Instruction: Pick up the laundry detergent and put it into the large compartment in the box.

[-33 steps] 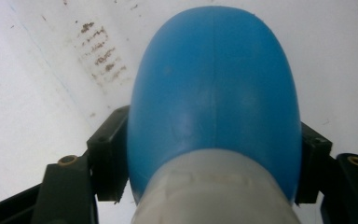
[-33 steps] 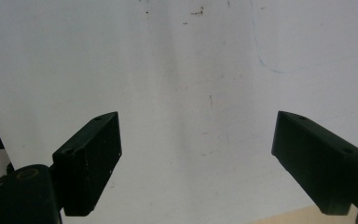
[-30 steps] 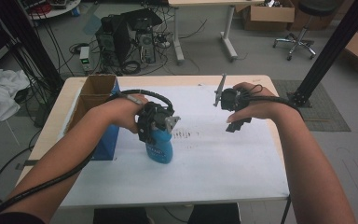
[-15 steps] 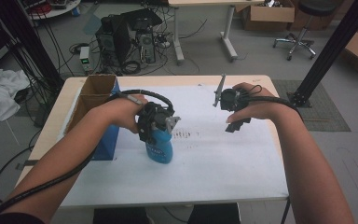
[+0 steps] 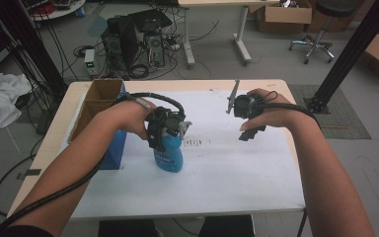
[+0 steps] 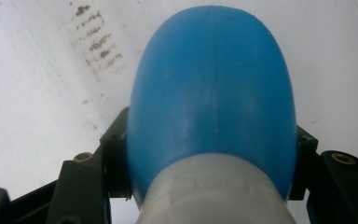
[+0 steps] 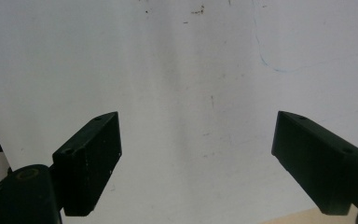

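In the high view, the person's left forearm comes in from the bottom left and crosses the table diagonally. Its hand holds the left gripper (image 5: 165, 129) pointed downward over the top of a blue bottle (image 5: 169, 153) that stands upright on the white sheet (image 5: 217, 173), just right of a blue box (image 5: 114, 150). The gripper's body covers the bottle's top, so the contact itself is hidden here. The right forearm enters from the bottom right and bends inward; the right gripper (image 5: 251, 132) hangs above the sheet, well apart from the bottle, its jaws small and dark. A thin grey rod juts up beside that hand — what it is cannot be made out.

In the left gripper view, the bottle (image 6: 212, 107) runs away from the camera, its pale neck at the bottom edge. The black jaws press on both sides of it near the shoulder, having just closed the last bit onto it. Their lower parts are cut off by the frame.

In the right gripper view, the jaws stand wide apart with nothing between them — bare white sheet (image 7: 186, 93) lies beyond, marked with faint specks and a thin blue pen line.

The sheet covers most of a light wooden table (image 5: 276, 86); dark smudges lie right of the bottle. An open cardboard box (image 5: 98, 96) sits at the table's left edge. Beyond it are a grey floor, computer towers (image 5: 133, 42) amid tangled cables, a desk leg, and an office chair.
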